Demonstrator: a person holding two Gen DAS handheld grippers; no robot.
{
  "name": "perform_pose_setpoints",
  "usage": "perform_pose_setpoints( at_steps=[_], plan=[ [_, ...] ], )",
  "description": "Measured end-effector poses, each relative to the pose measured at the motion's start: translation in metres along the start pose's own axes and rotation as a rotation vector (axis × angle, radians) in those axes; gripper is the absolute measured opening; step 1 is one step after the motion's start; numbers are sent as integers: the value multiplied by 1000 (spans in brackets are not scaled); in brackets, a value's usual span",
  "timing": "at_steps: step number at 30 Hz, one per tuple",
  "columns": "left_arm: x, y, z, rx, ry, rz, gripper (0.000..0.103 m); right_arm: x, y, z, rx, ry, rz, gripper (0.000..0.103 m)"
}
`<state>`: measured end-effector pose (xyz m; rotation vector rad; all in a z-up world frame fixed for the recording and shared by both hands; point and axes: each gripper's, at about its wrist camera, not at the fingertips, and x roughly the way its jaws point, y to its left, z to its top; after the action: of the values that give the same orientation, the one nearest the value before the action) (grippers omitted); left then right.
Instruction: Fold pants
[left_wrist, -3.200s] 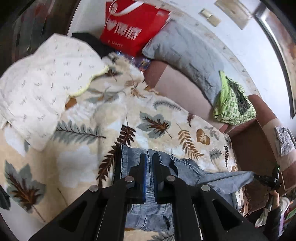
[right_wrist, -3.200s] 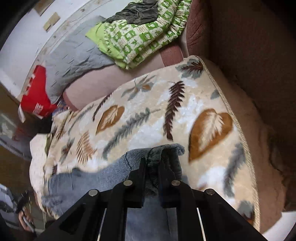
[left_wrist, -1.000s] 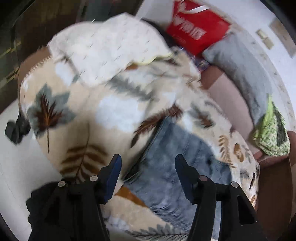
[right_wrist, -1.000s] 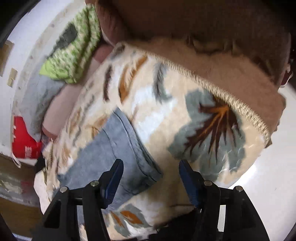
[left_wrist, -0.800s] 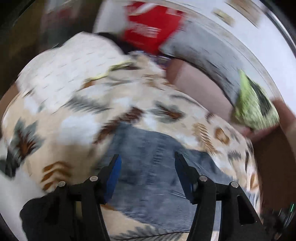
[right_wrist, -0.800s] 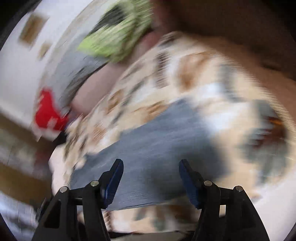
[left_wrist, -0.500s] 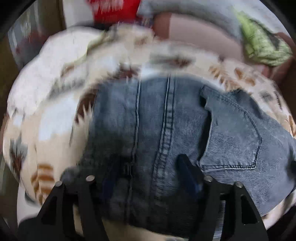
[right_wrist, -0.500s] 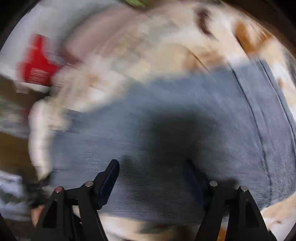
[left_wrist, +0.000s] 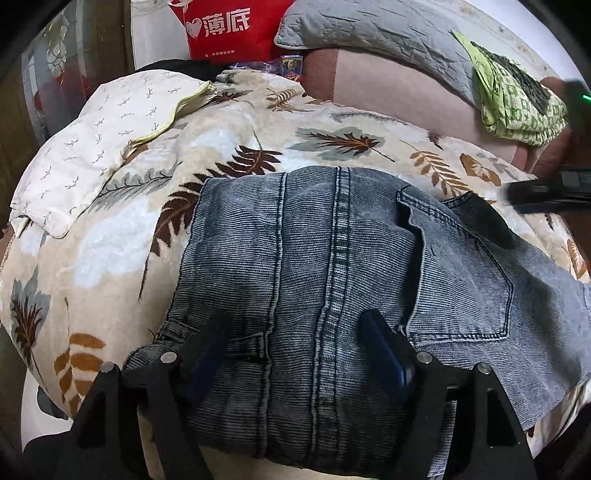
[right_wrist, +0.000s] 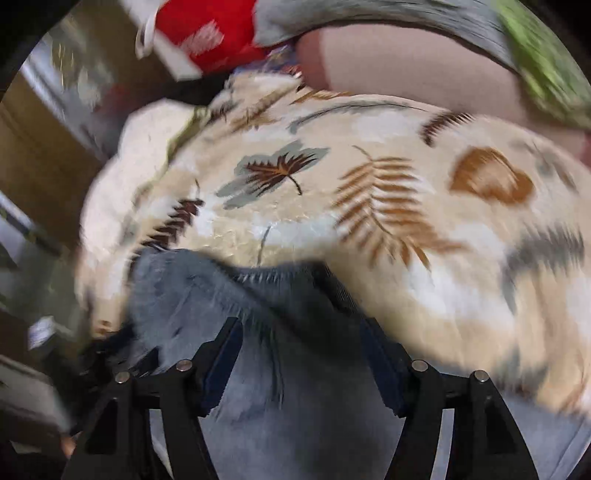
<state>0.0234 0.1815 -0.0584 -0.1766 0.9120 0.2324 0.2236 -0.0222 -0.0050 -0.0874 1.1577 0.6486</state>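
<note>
The folded grey-blue jeans (left_wrist: 332, 295) are lying on a cream blanket with a leaf print (left_wrist: 122, 236), back pocket (left_wrist: 461, 273) facing up. The left gripper (left_wrist: 295, 354) is hovering over the jeans' near edge, jaws having just been opening and now standing wide, with denim beneath them but not pinched. Beyond the jeans, a white patterned pillow (left_wrist: 103, 147) is resting on the blanket's far left, and a red shopping bag (left_wrist: 225, 26), a grey pillow (left_wrist: 373, 29) and a green patterned cloth (left_wrist: 517, 107) are sitting behind it.

My left gripper (left_wrist: 293, 341) points steeply down, its jaws spread wide after opening. My right gripper (right_wrist: 301, 345) also tilts down, jaws apart though just narrowing, gripping nothing.
</note>
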Motion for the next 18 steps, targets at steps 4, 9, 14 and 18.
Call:
perform_pose_setpoints(
  at_steps=[4,9,14,18],
  plan=[
    [-1,1,-1,5,-4,-6,76,44,9,15,-53,93,-71,34],
    [0,2,-1,10,-8,-15,77,58,8,12,-103,127,-97,5],
    [1,0,-2,19,-15,-5,78,71,-7,27,-54,101,-150,4],
    [0,-1,-4,29,-28,0,78,80,-15,22,-17,80,-141,5]
  ],
)
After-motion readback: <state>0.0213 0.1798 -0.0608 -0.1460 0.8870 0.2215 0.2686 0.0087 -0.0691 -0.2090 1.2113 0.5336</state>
